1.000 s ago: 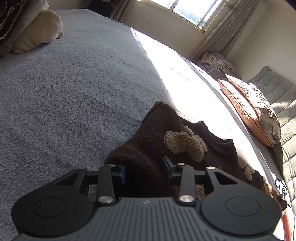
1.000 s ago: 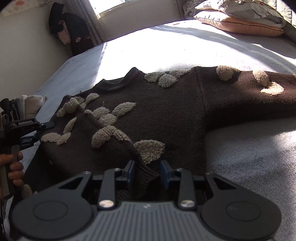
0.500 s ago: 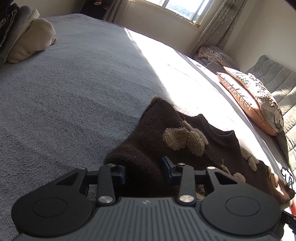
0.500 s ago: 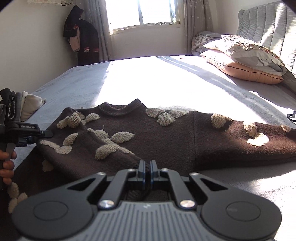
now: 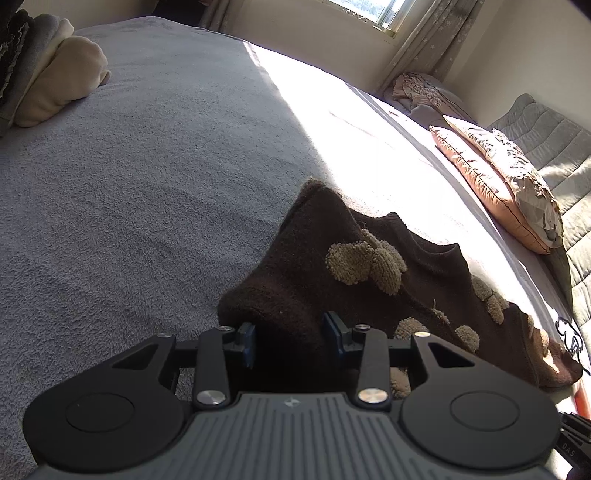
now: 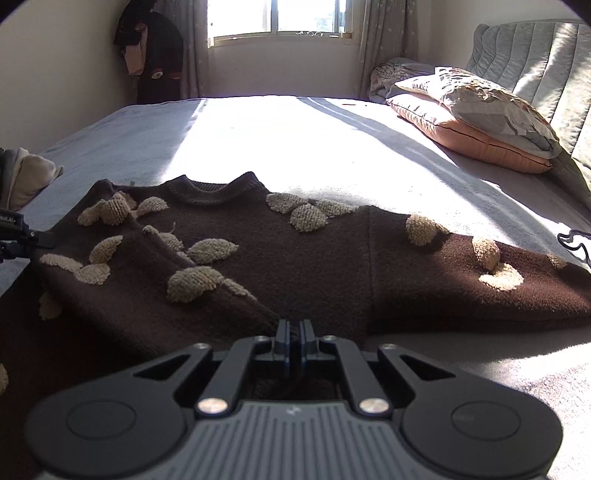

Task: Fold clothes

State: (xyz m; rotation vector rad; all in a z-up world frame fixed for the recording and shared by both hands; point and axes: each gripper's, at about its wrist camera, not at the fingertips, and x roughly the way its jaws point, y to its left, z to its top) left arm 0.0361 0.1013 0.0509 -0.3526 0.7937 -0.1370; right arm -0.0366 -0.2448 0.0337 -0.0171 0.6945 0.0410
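A dark brown sweater [image 6: 314, 266] with tan fuzzy leaf patches lies spread on the grey bed, neck toward the window, one sleeve folded across its front. My right gripper [image 6: 294, 343] is shut on the cuff of that folded sleeve at the near edge. In the left wrist view the sweater [image 5: 314, 273] bunches up at its shoulder fold. My left gripper [image 5: 290, 341] is open, its jaws standing on either side of that thick fold without pinching it. The left gripper also shows at the left edge of the right wrist view [image 6: 18, 240].
The grey bedspread [image 5: 147, 184] stretches to the left and far side. Folded clothes [image 5: 48, 81] are stacked at the far left. Pillows [image 6: 476, 122] and a padded headboard [image 6: 535, 59] lie at the right. A window [image 6: 277, 18] is beyond the bed.
My right gripper closed on the sleeve cuff and drew back lower toward the near edge. My left gripper stayed open around the shoulder fold, barely shifting.
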